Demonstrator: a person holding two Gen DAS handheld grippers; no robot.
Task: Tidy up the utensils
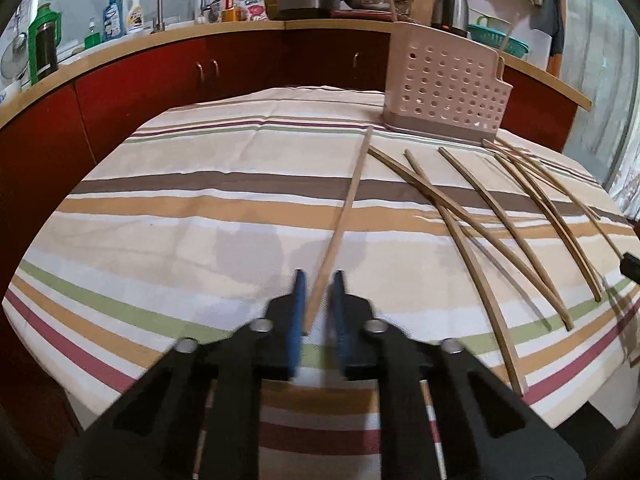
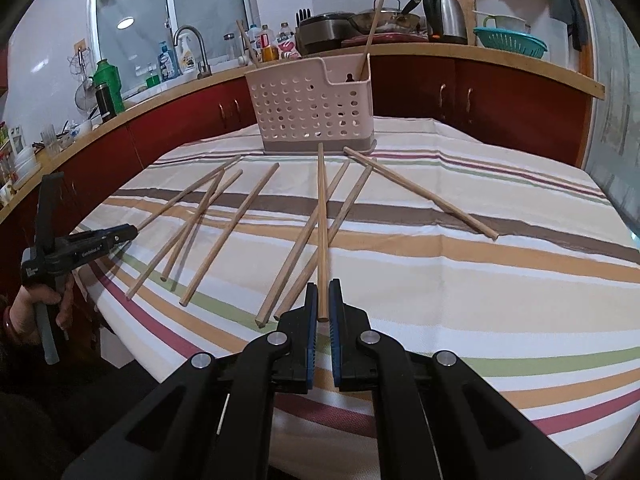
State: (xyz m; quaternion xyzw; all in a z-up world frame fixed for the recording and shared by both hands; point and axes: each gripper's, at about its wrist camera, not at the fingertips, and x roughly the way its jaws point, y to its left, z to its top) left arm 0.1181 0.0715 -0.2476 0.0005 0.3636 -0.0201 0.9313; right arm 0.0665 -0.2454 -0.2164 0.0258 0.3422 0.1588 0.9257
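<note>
White lettering on the side of the left gripper [image 2: 132, 232], seen from the right wrist view, is too small to read with confidence, and the labels on the counter bottles [image 2: 176, 56] are illegible too. The left gripper's [image 1: 319, 292] blue-padded fingers [image 1: 298, 308] stand slightly apart with a chopstick [image 1: 344, 212] running between them; I cannot tell whether they pinch it. The right gripper [image 2: 323, 300] has its fingers [image 2: 310, 312] nearly closed on the near end of another chopstick [image 2: 322, 232], which points toward the pink perforated utensil holder [image 2: 308, 108] at the far side of the striped desk [image 2: 480, 280]. Loose chopsticks [image 2: 228, 236] lie scattered on the cloth; one chopstick [image 2: 370, 36] stands inside the holder.
</note>
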